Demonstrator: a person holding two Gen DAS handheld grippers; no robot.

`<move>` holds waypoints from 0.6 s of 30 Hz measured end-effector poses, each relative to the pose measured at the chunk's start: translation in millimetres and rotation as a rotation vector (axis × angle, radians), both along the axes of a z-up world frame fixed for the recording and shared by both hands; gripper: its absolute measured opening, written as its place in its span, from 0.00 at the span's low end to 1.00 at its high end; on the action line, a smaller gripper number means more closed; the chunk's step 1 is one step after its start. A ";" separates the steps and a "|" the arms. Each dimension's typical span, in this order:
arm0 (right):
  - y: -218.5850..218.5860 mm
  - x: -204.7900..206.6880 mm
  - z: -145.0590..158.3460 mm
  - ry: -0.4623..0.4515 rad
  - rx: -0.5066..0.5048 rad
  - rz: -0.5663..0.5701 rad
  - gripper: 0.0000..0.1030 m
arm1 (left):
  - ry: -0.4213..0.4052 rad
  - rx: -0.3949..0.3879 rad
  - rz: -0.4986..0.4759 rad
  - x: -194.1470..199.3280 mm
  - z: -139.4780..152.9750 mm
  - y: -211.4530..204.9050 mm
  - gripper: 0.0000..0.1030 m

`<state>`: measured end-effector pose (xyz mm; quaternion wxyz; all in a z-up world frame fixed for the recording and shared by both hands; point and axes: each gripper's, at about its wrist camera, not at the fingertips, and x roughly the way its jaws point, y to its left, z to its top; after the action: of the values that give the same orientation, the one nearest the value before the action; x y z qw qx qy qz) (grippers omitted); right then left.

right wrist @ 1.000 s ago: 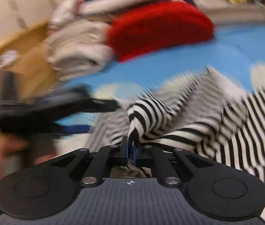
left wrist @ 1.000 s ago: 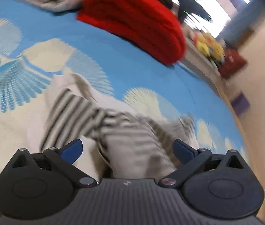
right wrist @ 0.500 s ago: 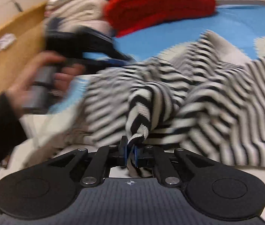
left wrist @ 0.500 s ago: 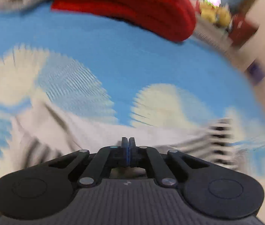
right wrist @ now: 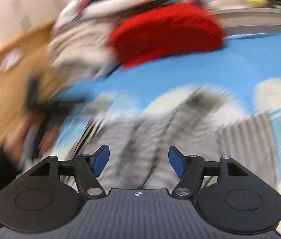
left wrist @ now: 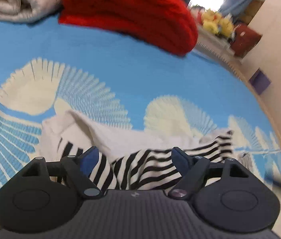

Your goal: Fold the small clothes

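Both grippers — left (left wrist: pixel 133 160), right (right wrist: pixel 139 162) — agape over prob. striped garment (left wrist: pixel 140 165).

No readable text, labels or numbers anywhere.

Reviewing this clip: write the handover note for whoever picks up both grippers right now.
Left gripper: open, empty, fingers either side of the striped garment.
Right gripper: open, empty, over the same garment; that view is badly blurred.
Garment lies rumpled on the blue patterned cover; red knit and grey folded items sit behind.
Done: no neat fold visible.
Left: regrasp, flatten, fold.
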<state>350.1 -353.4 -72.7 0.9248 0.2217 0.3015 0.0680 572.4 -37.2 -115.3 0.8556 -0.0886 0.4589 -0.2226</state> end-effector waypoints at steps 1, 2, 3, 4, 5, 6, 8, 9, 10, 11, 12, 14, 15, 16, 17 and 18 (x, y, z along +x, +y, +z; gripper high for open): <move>-9.0 24.2 -1.1 0.023 0.008 -0.064 0.66 | 0.010 0.013 0.008 3.0 -5.4 -5.5 0.69; -15.0 47.4 -7.2 0.059 0.021 -0.112 0.66 | 0.023 0.020 0.015 7.9 -11.8 -10.3 0.59; -18.7 72.5 -15.9 0.105 0.054 -0.138 0.67 | 0.043 0.024 0.037 13.6 -18.2 -15.0 0.40; -20.9 93.3 -27.4 0.151 0.099 -0.143 0.64 | 0.041 0.018 0.047 16.8 -21.4 -17.6 0.21; -22.3 110.9 -38.8 0.194 0.151 -0.170 0.61 | 0.017 0.028 0.046 18.8 -21.2 -21.0 0.06; -23.9 121.3 -49.2 0.221 0.195 -0.202 0.43 | -0.016 0.037 0.053 18.9 -18.6 -23.0 0.05; -23.4 133.2 -59.3 0.240 0.158 -0.258 0.00 | -0.094 0.056 0.079 19.6 -12.5 -21.2 0.05; -23.1 127.8 -58.0 0.218 0.100 -0.302 0.01 | -0.123 0.070 0.099 22.2 -12.2 -17.9 0.00; -30.3 122.5 -60.9 0.193 0.068 -0.333 0.01 | -0.142 0.087 0.116 26.5 -14.0 -14.4 0.00; -39.3 121.6 -70.3 0.197 0.058 -0.352 0.01 | -0.155 0.119 0.125 31.0 -16.6 -12.4 0.00; -46.6 120.1 -85.5 0.243 0.033 -0.374 0.01 | -0.143 0.132 0.117 36.5 -21.7 -9.9 0.00; -49.8 110.2 -102.0 0.205 0.030 -0.342 0.00 | -0.104 0.097 0.103 38.5 -25.1 -3.8 0.00; -49.1 107.9 -99.4 0.195 0.031 -0.325 0.08 | -0.109 0.072 0.103 32.8 -21.8 -0.9 0.06; -51.3 102.2 -93.5 0.203 0.056 -0.334 0.24 | -0.128 0.049 0.092 22.4 -14.8 1.5 0.10; -54.3 92.1 -83.3 0.207 0.085 -0.358 0.35 | -0.147 0.041 0.067 10.5 -5.6 0.8 0.25; -54.9 78.4 -71.0 0.173 0.091 -0.373 0.51 | -0.182 0.038 0.035 -5.2 5.0 -1.2 0.42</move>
<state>428.5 -408.3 -143.7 0.8810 0.3203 0.3303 -0.1101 567.2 -38.4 -110.4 0.8990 -0.0598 0.3819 -0.2060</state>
